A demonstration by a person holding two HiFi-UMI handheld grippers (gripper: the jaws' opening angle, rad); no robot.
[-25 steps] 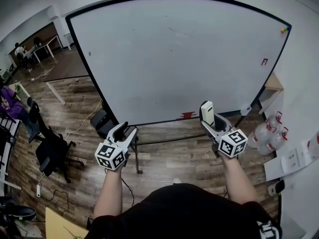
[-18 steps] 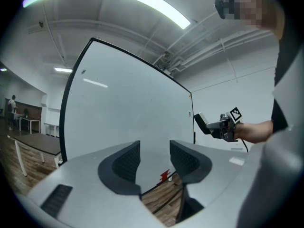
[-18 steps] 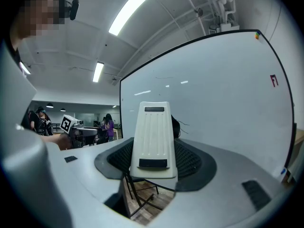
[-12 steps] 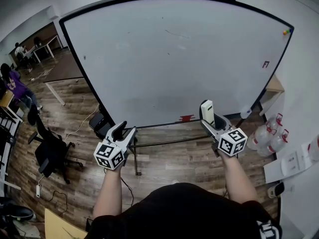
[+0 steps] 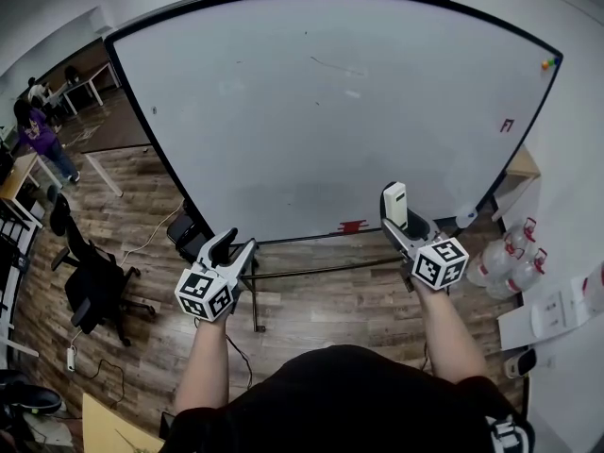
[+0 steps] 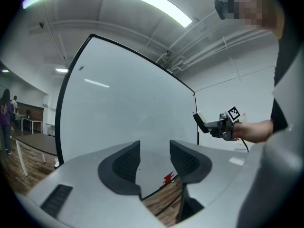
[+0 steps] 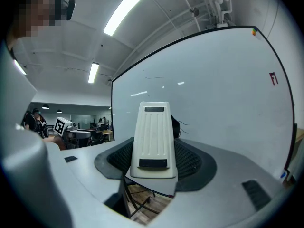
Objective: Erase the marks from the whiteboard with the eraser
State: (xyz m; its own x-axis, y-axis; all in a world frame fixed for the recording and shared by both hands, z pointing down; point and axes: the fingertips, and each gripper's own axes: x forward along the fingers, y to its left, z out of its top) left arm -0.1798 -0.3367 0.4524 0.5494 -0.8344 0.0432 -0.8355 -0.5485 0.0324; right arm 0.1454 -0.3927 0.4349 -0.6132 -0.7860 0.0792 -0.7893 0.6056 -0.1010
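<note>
The eraser (image 5: 394, 206) is a white block with a ribbed plastic back. It is clamped between the two jaws of the right hand-held gripper (image 5: 400, 221) and stands upright with its narrow end up. In the right gripper view the eraser (image 7: 153, 139) fills the gap between the dark jaw pads and projects past them toward the whiteboard (image 7: 209, 94). No view shows it touching the board.

The whiteboard (image 5: 330, 111) has a black frame and stands on the wooden floor (image 5: 311, 300). Marks on its surface:
- a small red mark (image 5: 351, 225) just above the bottom edge, left of the eraser;
- a red mark (image 5: 507, 125) near the right edge;
- a faint thin line (image 5: 332, 64) in the upper area.

Small coloured magnets (image 5: 547, 62) sit at the upper right corner.

The left hand-held gripper (image 5: 236, 246) is held below the board's lower left part, well apart from the right one. Its jaws stand apart with nothing between them; in the left gripper view the board and the lower red mark (image 6: 168, 178) show through the gap of this gripper (image 6: 154, 158).

Clear water bottles (image 5: 510, 253) stand on the floor at the right. A black office chair (image 5: 94, 286) stands at the left, and a person in purple (image 5: 42, 140) is farther back.
</note>
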